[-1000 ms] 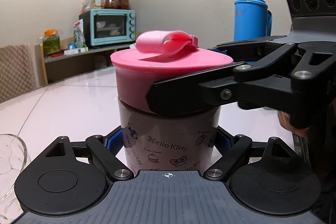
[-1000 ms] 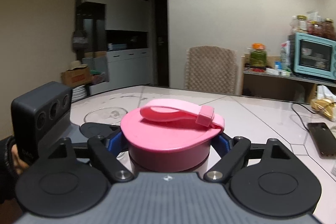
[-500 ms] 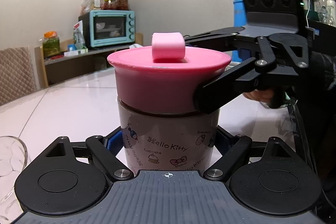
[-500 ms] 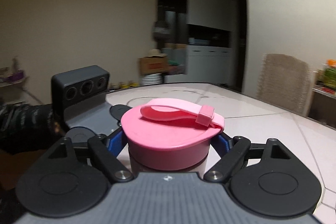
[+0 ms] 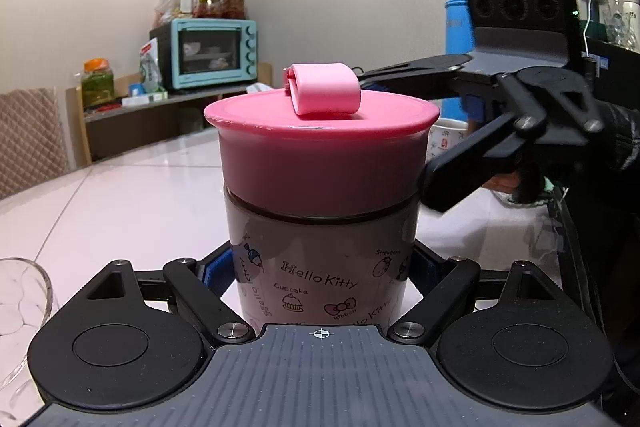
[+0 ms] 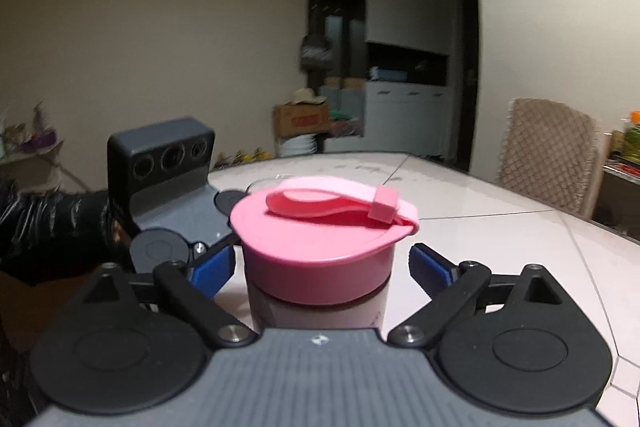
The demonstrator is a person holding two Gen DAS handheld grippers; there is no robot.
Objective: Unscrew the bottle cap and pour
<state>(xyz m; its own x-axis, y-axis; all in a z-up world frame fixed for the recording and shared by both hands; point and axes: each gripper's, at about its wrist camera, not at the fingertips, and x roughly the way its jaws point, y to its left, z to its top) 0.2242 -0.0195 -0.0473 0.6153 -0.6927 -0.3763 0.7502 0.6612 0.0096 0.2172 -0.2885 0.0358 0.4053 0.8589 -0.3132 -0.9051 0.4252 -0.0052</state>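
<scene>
A Hello Kitty bottle stands upright on the white table, and my left gripper is shut on its lower body. Its pink cap, with a folded pink strap on top, sits on the bottle. My right gripper reaches in from the right at cap height. Its jaws are opening: the blue pads stand a little off the cap on both sides, with the cap between them. In the left wrist view the right gripper flanks the cap's right side.
A clear glass stands at the lower left beside the left gripper. Behind the right gripper are a white mug and a blue thermos. A teal oven sits on a far shelf. A chair stands past the table's edge.
The right gripper swung round the bottle to the right, turning the cap so that the strap faces differently. Its pads then came off the cap. The left gripper and bottle stayed put.
</scene>
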